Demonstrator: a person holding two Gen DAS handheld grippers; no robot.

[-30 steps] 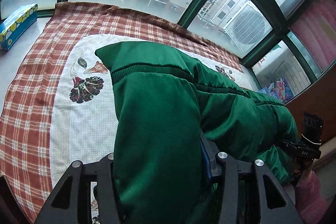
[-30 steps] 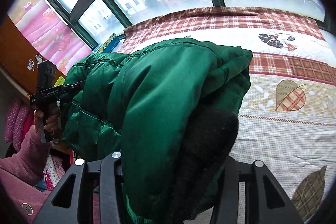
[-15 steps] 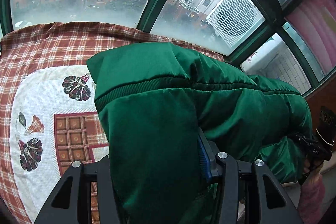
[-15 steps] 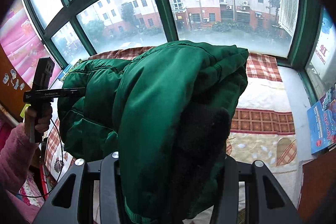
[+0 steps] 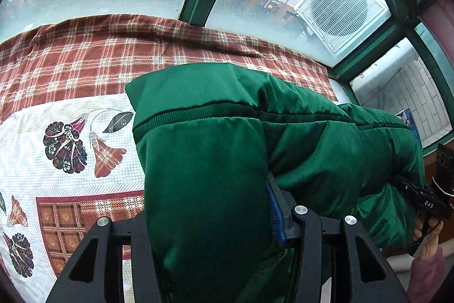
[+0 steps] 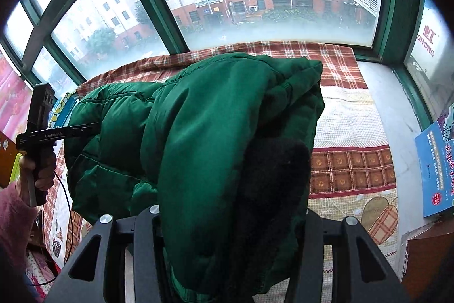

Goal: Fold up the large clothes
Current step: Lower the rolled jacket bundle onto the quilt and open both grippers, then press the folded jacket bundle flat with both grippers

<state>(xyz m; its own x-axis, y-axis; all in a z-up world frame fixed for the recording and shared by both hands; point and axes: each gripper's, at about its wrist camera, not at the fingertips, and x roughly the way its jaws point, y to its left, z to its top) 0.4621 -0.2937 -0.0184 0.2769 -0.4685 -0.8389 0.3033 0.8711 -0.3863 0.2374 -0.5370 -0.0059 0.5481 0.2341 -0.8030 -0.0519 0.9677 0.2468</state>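
Green jacket point(image 5: 215, 189) apparently clamped by both hand-held grippers.

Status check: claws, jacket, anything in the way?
Left claw shut on jacket. Right claw shut on jacket, black lining showing. Jacket bunched, held up between both over the quilt. Nothing in the way on the quilt in view.
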